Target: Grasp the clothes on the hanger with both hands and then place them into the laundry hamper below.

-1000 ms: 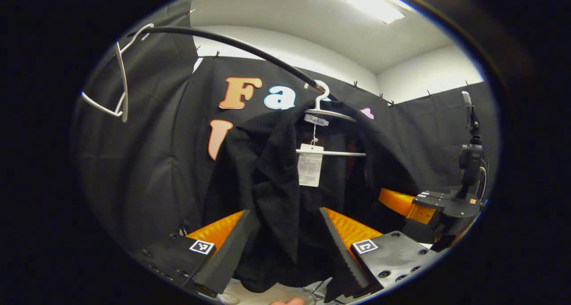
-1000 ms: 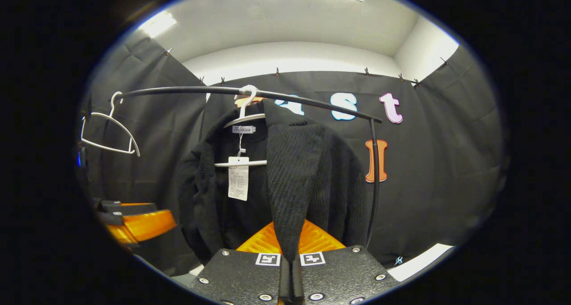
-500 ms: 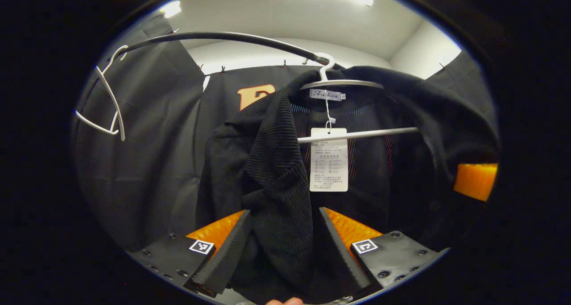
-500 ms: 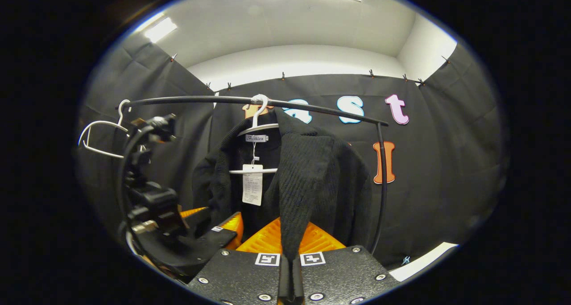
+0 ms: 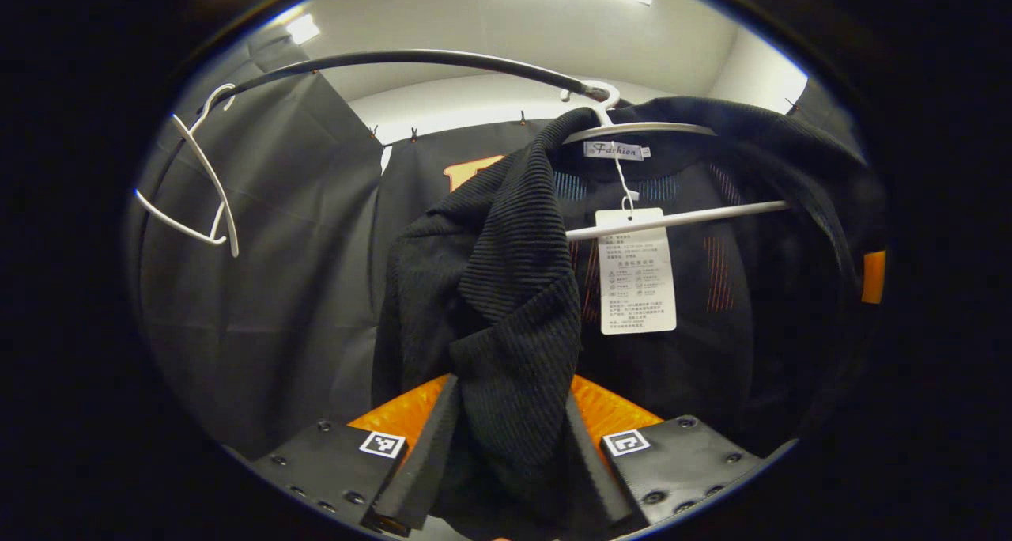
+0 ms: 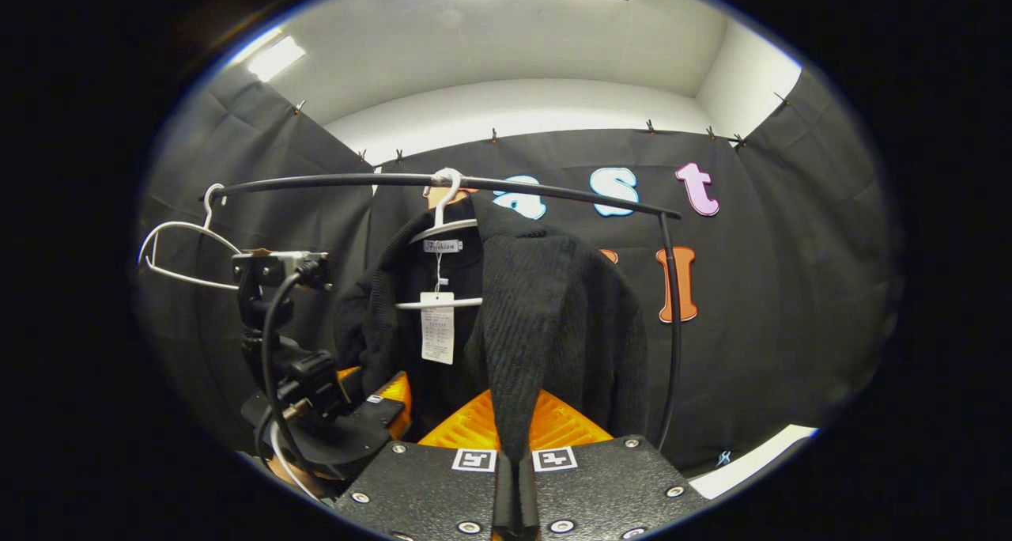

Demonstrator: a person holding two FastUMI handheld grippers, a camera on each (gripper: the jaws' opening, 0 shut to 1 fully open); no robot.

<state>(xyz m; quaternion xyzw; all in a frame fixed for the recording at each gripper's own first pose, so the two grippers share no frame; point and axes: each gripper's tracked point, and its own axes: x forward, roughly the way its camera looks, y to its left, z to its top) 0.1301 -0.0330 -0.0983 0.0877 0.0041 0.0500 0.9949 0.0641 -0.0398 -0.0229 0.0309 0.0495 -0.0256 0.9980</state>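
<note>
Left gripper view, fingers: left gripper (image 5: 506, 454) set narrow around the left front panel of the black knit cardigan (image 5: 514, 312); both fingers (image 5: 415, 478) flank the bunched fabric and appear to press it from either side.
Right gripper view, fingers: right gripper (image 6: 514, 486) drawn nearly together on the hanging edge of the cardigan's (image 6: 545, 319) right front panel, a thin fold pinched between them.
Cardigan, lie: straight ahead of and above both pairs of fingers, long axis vertical, each gripped panel running upward from the fingers to the collar.
Shoulders: draped over the white hanger (image 5: 640, 130), a paper tag (image 5: 636, 272) dangling from the neck label in front of the hanger's crossbar.
Hanger, support: hook over the black rail (image 6: 443, 181), which arches across and drops into a post on the right of the right gripper view.
Other gripper: left one seen low at left of the right gripper view (image 6: 379, 402), beside the garment's other panel; both equally close to the cloth, one per side.
Spare hanger: empty white one (image 5: 198, 177) farther along the rail, well apart.
Hamper: by the task below; not pictured.
Coming move, judged: shoulders must slip off the hanger ends, so probably a pull outward and down.
</note>
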